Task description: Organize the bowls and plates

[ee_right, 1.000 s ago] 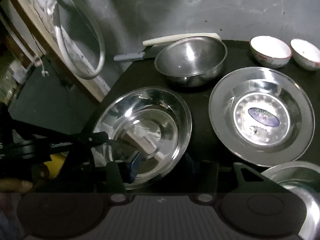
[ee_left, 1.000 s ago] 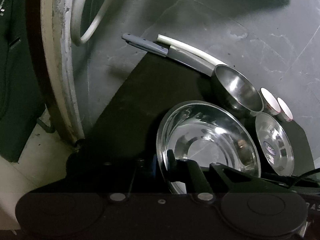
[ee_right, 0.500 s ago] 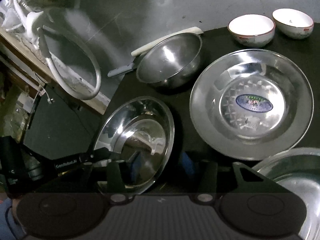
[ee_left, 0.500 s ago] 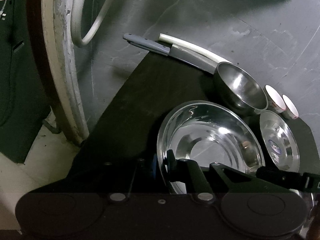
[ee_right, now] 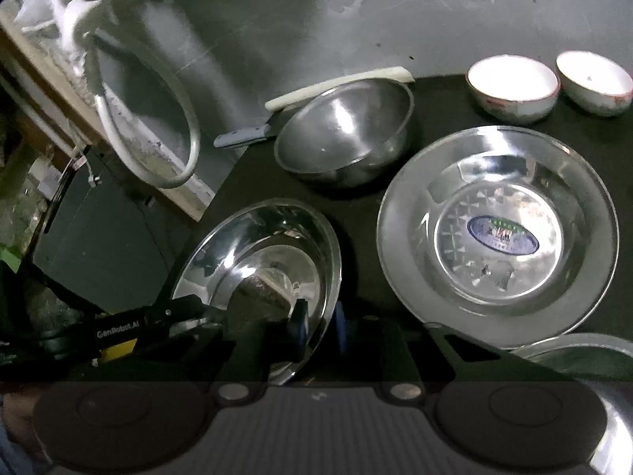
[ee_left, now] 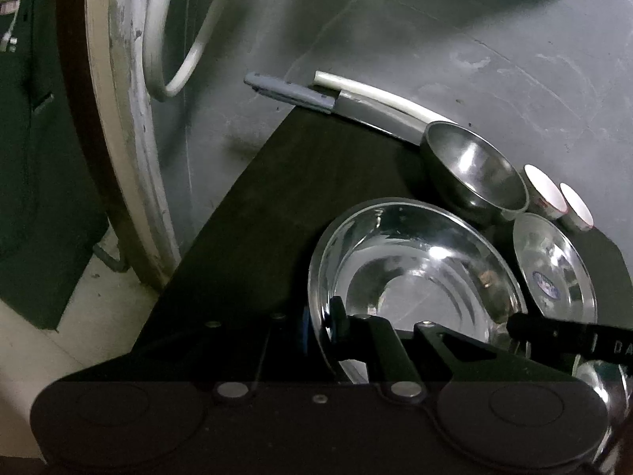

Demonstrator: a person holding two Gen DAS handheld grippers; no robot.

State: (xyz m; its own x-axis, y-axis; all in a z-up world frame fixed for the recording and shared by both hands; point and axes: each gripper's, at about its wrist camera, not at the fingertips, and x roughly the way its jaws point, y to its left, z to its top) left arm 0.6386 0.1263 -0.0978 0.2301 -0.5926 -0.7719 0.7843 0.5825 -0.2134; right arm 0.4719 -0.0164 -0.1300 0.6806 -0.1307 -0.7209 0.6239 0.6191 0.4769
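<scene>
- Steel plate [ee_right: 261, 253]: on the black mat [ee_left: 300, 198], left of the labelled plate [ee_right: 498, 229].
- Left gripper [ee_left: 320, 324]: jaws closed on the steel plate's near rim.
- Right gripper [ee_right: 318, 326]: jaws clamped across its right rim.

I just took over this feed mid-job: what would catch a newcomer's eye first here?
The shiny steel plate, tilted up at the near left of the black mat, with both grippers pinching its rim: the right gripper and the left gripper. Right of it lies a wide steel plate with a blue sticker; two white bowls sit behind.
</scene>
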